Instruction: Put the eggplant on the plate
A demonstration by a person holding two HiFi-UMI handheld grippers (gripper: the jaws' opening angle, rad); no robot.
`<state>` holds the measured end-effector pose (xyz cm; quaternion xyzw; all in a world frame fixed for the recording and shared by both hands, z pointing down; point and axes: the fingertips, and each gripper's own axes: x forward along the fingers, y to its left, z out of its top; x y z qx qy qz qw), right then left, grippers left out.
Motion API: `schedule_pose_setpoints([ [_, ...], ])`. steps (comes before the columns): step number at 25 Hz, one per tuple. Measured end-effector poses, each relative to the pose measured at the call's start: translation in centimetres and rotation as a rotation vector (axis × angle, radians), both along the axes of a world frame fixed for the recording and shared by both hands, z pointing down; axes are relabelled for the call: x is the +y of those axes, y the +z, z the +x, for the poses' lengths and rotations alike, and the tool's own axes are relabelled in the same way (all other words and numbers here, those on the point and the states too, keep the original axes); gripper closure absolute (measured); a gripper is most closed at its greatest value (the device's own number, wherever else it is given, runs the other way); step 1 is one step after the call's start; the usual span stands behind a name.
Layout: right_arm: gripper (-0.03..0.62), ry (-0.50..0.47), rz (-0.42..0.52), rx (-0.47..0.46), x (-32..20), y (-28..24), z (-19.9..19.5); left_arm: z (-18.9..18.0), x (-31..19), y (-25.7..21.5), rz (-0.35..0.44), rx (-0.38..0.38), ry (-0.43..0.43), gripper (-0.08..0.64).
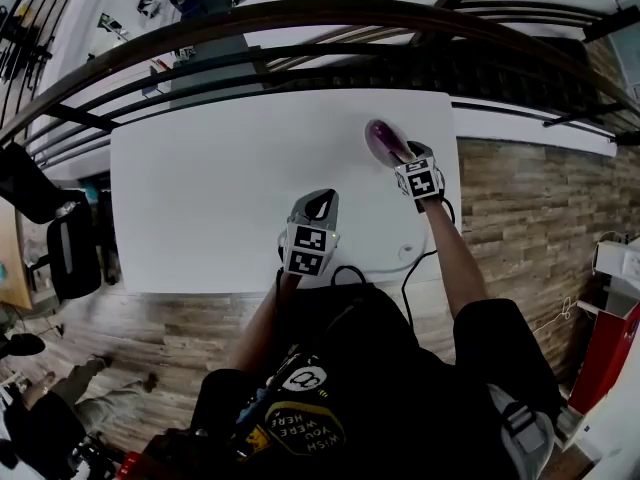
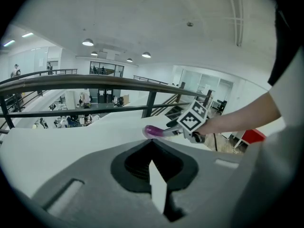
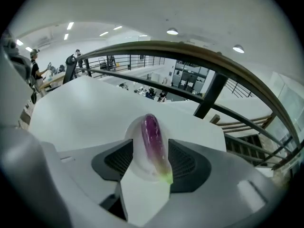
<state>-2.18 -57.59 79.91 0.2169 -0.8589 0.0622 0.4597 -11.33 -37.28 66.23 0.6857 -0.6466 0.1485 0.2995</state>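
The purple eggplant (image 1: 381,140) (image 3: 153,139) lies lengthwise on a small white plate (image 3: 132,144) at the far right of the white table (image 1: 220,188), green stem end toward me. My right gripper (image 1: 400,154) (image 3: 151,147) is open around it; the plate shows on both sides between the eggplant and the dark pads. My left gripper (image 1: 320,201) (image 2: 151,142) hovers over the table's near middle, its tips meeting, nothing in it. In the left gripper view the eggplant (image 2: 154,131) pokes out in front of the right gripper's marker cube (image 2: 194,119).
A dark curved railing (image 1: 300,18) runs just past the table's far edge, with a drop to a lower floor behind it. A cable (image 1: 408,258) lies at the table's near right corner. Wooden floor (image 1: 530,198) lies to the right, and an office chair (image 1: 70,253) stands at the left.
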Motion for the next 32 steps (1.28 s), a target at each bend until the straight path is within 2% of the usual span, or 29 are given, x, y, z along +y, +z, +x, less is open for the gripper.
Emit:
schedule_pose_setpoints([
  [3,0.386,0.078,-0.016,-0.105,2.8,-2.3,2.6,0.2,0.2,-0.3,0.007,0.007,0.005,0.555],
  [9,0.583,0.266,-0.014,-0.367,8.5,-8.7,7.2,3.0,0.1,-1.2,0.032,0.006,0.04,0.555],
  [13,0.592,0.37,-0.041,-0.493,12.4,-11.8,10.5,6.2,0.4,-2.0,0.043,0.003,0.076,0.555],
  [19,0.592,0.383,-0.161,-0.623,18.1,-14.3,12.3,10.4,1.2,-3.2,0.052,-0.038,0.144,0.555],
  [21,0.592,0.37,-0.152,-0.642,18.6,-15.4,12.3,10.8,1.4,-3.6,0.062,-0.036,0.163,0.555],
  [23,0.592,0.354,-0.115,-0.615,18.4,-15.8,12.4,10.8,1.2,-4.1,0.071,-0.023,0.181,0.555],
  [25,0.592,0.378,-0.103,-0.58,18.0,-15.7,13.5,11.1,1.1,-4.7,0.086,0.001,0.215,0.555],
  [29,0.592,0.441,-0.087,-0.58,17.5,-16.6,15.6,12.6,0.8,-7.5,0.174,0.059,0.307,0.555],
  [32,0.592,0.441,-0.067,-0.594,17.7,-17.5,15.1,12.5,0.7,-8.3,0.214,0.046,0.317,0.555],
])
